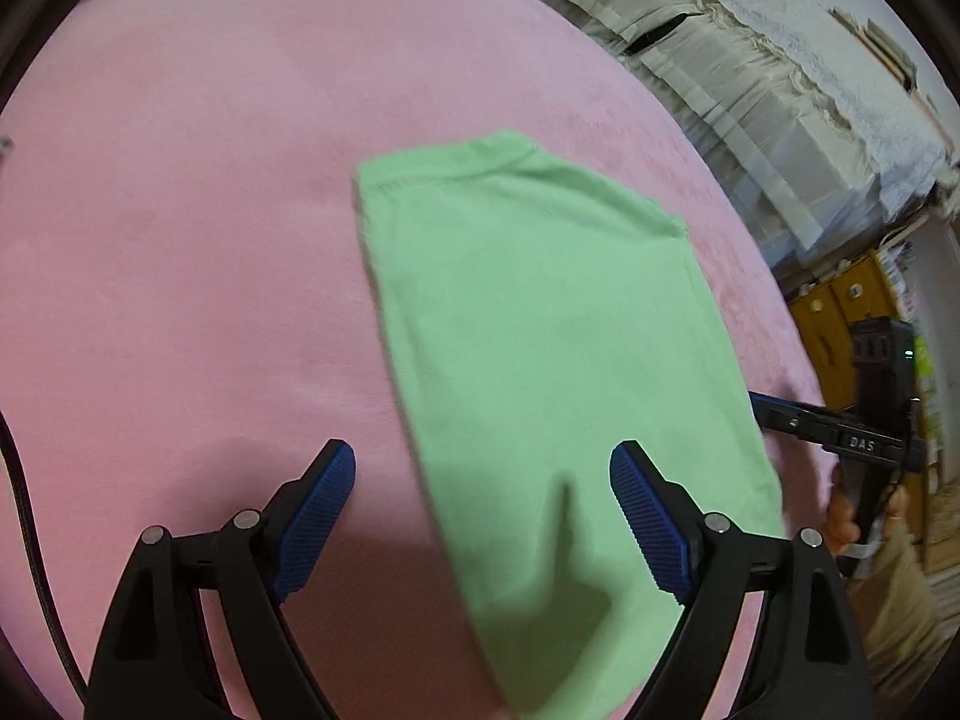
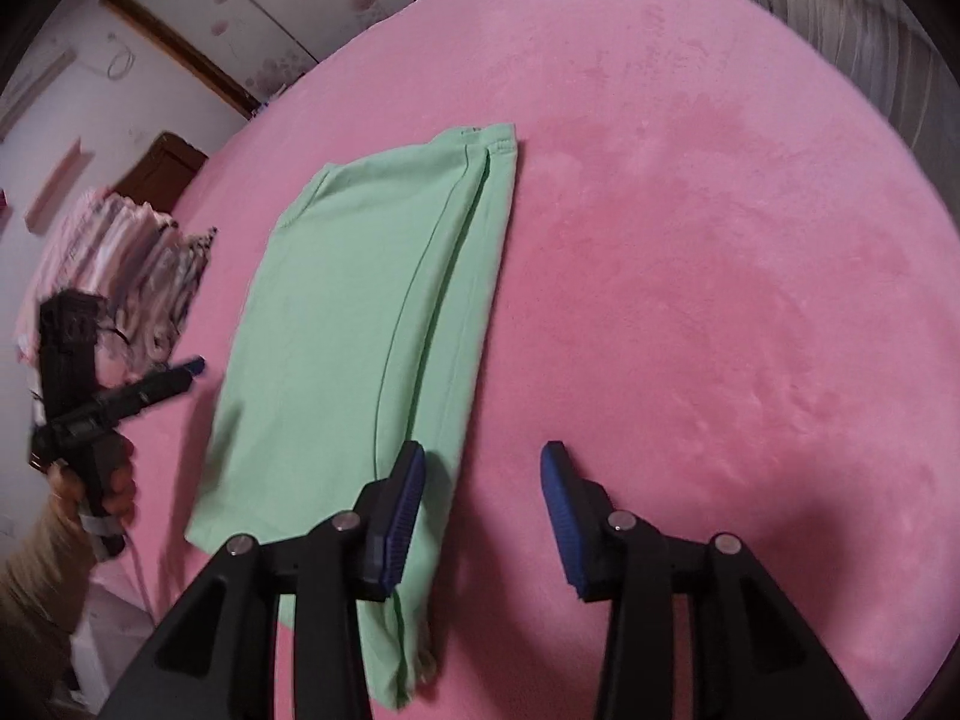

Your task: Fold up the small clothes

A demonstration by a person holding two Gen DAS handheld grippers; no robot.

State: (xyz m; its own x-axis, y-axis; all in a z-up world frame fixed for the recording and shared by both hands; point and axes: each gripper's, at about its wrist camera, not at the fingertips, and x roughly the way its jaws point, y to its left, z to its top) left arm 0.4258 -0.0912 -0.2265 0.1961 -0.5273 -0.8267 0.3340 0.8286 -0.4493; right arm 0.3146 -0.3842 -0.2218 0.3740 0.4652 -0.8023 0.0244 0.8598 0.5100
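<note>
A light green, folded cotton garment [image 1: 540, 372] lies flat on a pink plush blanket [image 1: 180, 240] that covers the bed. In the left wrist view the garment runs from the centre of the frame down to the lower right; its hemmed edge sits at the upper centre.

The left gripper [image 1: 483, 516] is at the bottom of its own view. Its two blue-padded fingers [image 1: 315, 519] are spread wide apart and hold nothing. One finger is over bare blanket; the other is over the garment's lower part. In the right wrist view the left gripper [image 2: 180, 375] appears at the left edge, gripped by a hand [image 2: 90, 492], just beside the garment's left border.

The right gripper [image 2: 483, 510] is at the bottom of its own view. Its fingers [image 2: 402, 516] are likewise apart and empty, one over the garment's right edge, one over blanket. In the left wrist view it appears at the right edge [image 1: 774, 405], close to the garment; whether it touches cannot be determined.

A stack of patterned folded textiles [image 2: 120, 264] lies at the left of the right wrist view.
</note>
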